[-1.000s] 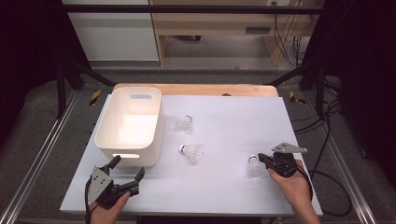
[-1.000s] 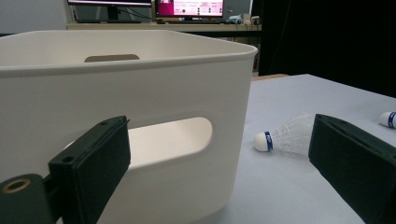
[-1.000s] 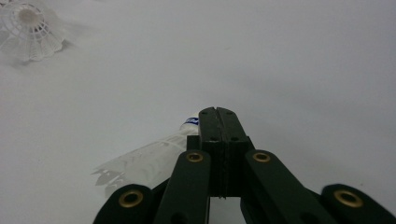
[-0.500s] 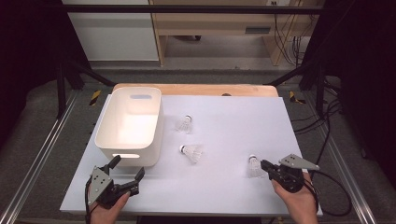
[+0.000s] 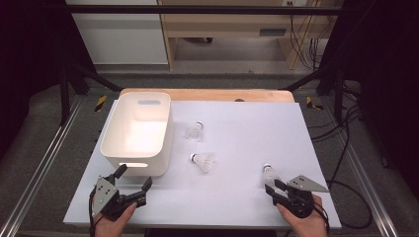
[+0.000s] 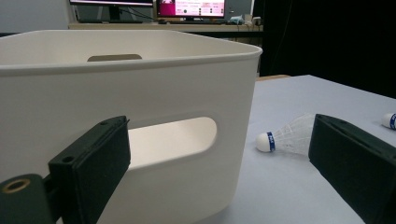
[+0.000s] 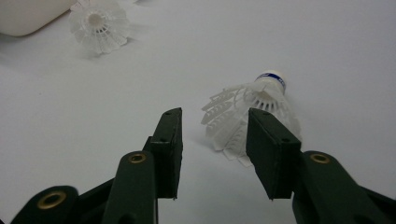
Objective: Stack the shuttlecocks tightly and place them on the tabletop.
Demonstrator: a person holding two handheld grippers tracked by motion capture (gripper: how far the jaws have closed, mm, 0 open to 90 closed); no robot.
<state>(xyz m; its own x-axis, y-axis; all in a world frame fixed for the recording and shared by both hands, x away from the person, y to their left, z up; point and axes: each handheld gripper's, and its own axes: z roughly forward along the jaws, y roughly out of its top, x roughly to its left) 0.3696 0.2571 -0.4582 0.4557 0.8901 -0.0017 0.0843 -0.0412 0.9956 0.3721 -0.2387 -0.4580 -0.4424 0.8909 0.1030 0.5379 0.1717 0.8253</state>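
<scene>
Near shuttlecock (image 7: 254,112): its skirt's right side hidden behind the right gripper's (image 7: 212,154) right jaw.
Middle shuttlecock (image 6: 286,137): feather end hidden behind a jaw.
White bin (image 6: 140,107): cut off by left edge.
Far shuttlecock (image 6: 389,120): cropped, probably its cork.

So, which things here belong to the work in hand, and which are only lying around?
Belonging to the work:
- nearest shuttlecock, just ahead of the right gripper, whose jaws have just been opening, nothing pressed between them
- two other shuttlecocks
- white bin, probably where they go

Only lying around:
- wooden bench
- floor cables
</scene>
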